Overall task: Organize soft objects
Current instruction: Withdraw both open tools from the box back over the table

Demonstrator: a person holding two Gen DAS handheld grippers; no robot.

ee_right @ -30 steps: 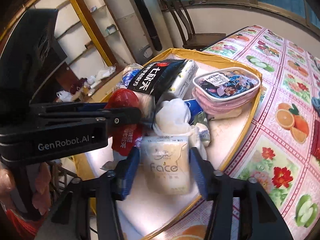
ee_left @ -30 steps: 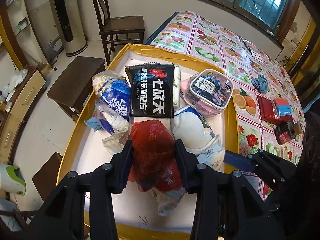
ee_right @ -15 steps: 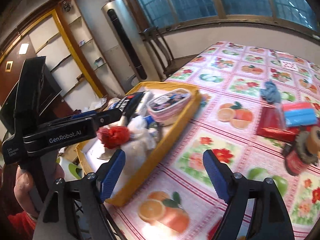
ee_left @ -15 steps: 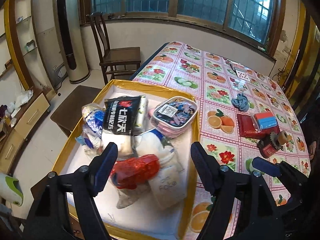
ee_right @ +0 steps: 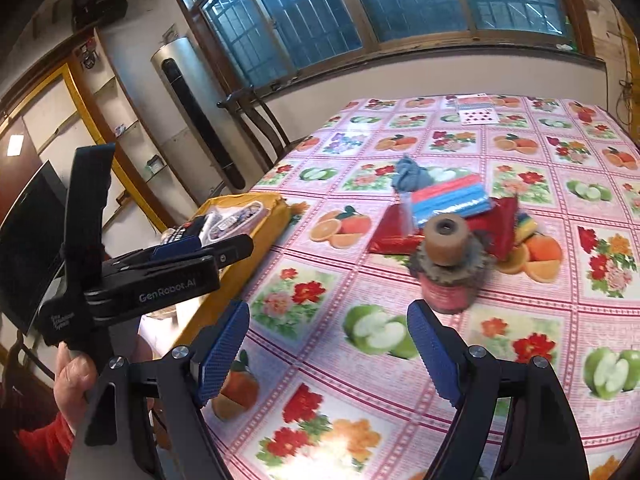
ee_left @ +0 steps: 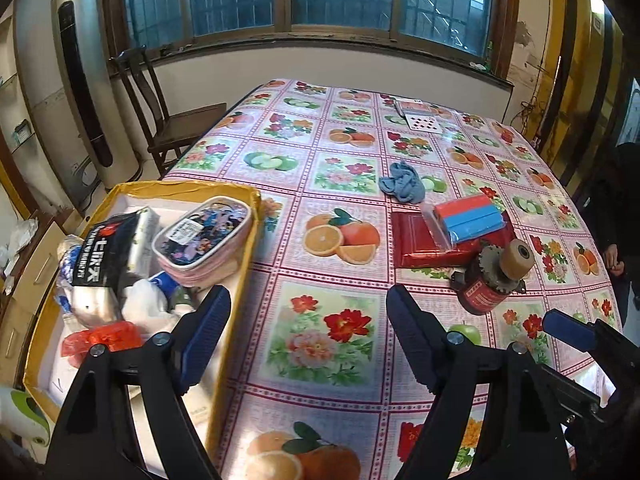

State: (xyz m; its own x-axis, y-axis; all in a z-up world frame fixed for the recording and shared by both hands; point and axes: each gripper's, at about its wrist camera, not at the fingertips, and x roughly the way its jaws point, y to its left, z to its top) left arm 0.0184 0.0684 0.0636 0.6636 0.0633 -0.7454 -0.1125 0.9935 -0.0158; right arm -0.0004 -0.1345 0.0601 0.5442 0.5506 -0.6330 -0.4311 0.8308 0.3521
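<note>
A yellow-rimmed tray (ee_left: 236, 192) at the table's left edge holds several soft packs: a black pouch (ee_left: 98, 256), a pink-edged zip case (ee_left: 204, 240), a red pack (ee_left: 106, 336) and white tissue packs (ee_left: 144, 308). My left gripper (ee_left: 308, 332) is open above the tablecloth beside the tray, holding nothing. My right gripper (ee_right: 328, 352) is open too, over the cloth near the front. On the cloth lie a blue crumpled cloth (ee_left: 402, 182), a red-and-blue pack (ee_left: 468, 220) on a red flat pack (ee_left: 416, 240), also seen as the striped pack (ee_right: 448, 196).
A red can with a brown roll on top (ee_left: 492, 280) stands right of centre; the same can (ee_right: 448, 276) is just beyond my right gripper. Playing cards (ee_left: 418, 118) lie at the far side. A wooden chair (ee_left: 168, 120) stands left of the table.
Both grippers let go of their packs in the tray, opened wide, then pulled back and swung right over the tablecloth. The red pack and tissue pack stay in the tray.
</note>
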